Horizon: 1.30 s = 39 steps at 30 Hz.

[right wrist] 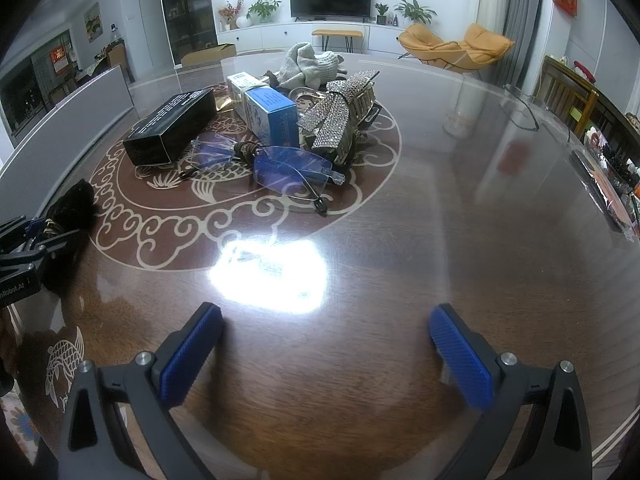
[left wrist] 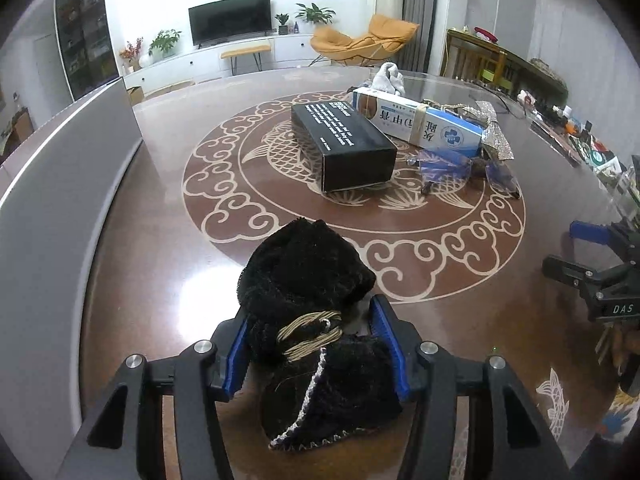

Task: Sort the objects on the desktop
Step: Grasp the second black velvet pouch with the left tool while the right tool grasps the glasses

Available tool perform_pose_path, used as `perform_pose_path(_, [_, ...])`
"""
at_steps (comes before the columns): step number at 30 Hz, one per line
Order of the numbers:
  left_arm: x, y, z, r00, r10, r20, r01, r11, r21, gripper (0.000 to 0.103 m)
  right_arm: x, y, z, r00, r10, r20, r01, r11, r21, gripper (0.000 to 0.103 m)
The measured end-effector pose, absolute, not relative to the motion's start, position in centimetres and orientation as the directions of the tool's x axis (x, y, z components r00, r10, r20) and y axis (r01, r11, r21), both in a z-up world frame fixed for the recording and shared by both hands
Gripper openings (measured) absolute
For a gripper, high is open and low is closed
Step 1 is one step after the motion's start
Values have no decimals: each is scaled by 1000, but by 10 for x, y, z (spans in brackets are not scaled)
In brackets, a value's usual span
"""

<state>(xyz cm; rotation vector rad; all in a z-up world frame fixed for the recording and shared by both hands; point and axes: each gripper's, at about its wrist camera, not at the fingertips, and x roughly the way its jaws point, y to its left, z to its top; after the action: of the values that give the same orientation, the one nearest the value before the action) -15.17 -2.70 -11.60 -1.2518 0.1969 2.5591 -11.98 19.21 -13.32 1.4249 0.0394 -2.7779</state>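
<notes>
Closest to me, my left tool point(left wrist: 308, 344) is clamped on a black fuzzy bundle point(left wrist: 308, 280) tied with tan cord, its blue pads pressing both sides; the bundle's lower end seems to hang just over the counter point(left wrist: 160, 272), though I cannot tell whether it touches. My right tool point(right wrist: 326, 344) hangs over bare wood with its blue fingers point(right wrist: 192, 354) spread wide and nothing between them. From the left wrist view I read "DAS" on the right tool's body; from the right wrist view the left one shows "nRobot.AI", partly cut off.

Farther out, on the fish-and-cloud inlay, lies a black box point(left wrist: 344, 146) with white print too small for me to read. Just beside it sit blue-tinted glasses point(right wrist: 292, 170). Behind them lies a long white-and-blue carton point(left wrist: 416, 120) printed with Chinese characters, touching a rhinestone bow clip point(right wrist: 340, 110). Beyond that is a crumpled pale cloth point(right wrist: 308, 62).
</notes>
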Motion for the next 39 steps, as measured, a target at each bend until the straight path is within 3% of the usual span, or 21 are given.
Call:
perform_pose_path(4, [-155,-28,-116,-585,191,-788,-309,-951,-1,55,-124,192,-134,-582,-22,-813,59,-998,-14,103])
perform_pose_path(7, [-154,-28,-116,-586,190,-788,-308,-951,0,55,-148,191,-131,-504,-98,-858,208,-978,-10,103])
perform_pose_path(12, [-154,-29,-116,-586,191,-788,-309,-951,-2,55,-204,194,-117,-465,-213,-859,241,-964,109,103])
perform_pose_path(15, [-154,-29,-116,-586,193,-787,-308,-951,-4,55,-229,181,-122,-433,-188,-881,257,-963,80,103])
perform_pose_path(21, [-154,-30,-116,-586,197,-786,-310,-951,-8,55,-204,149,-119,-324,-329,-887,448,-879,163,101])
perform_pose_path(26, [-156,-29,-115,-584,196,-788,-311,-951,-7,57,-209,141,-117,-346,-277,-896,432,-895,110,101])
perform_pose_path(28, [-157,-29,-115,-570,219,-792,-332,-943,-22,62,-219,131,-119,-353,-249,-902,434,-898,78,98])
perform_pose_path(31, [-159,-31,-113,-556,220,-802,-330,-943,-30,61,-242,123,-119,-375,-198,-906,416,-909,27,77])
perform_pose_path(32, [-159,-33,-113,-553,227,-801,-324,-945,-44,60,-245,122,-118,-381,-202,-902,411,-911,31,62])
perform_pose_path(33, [-159,-36,-112,-555,235,-798,-316,-947,-59,52,-247,123,-116,-385,-202,-901,403,-915,32,40])
perform_pose_path(34, [-160,-39,-111,-557,242,-795,-309,-948,-72,45,-249,125,-114,-384,-194,-903,392,-919,31,28])
perform_pose_path(35, [-160,-40,-111,-555,247,-794,-306,-949,-81,43,-249,128,-112,-379,-192,-905,384,-923,34,24])
perform_pose_path(39, [-148,-46,-101,-587,269,-763,-300,-948,-104,40,-236,140,-104,-374,-189,-908,359,-932,47,23])
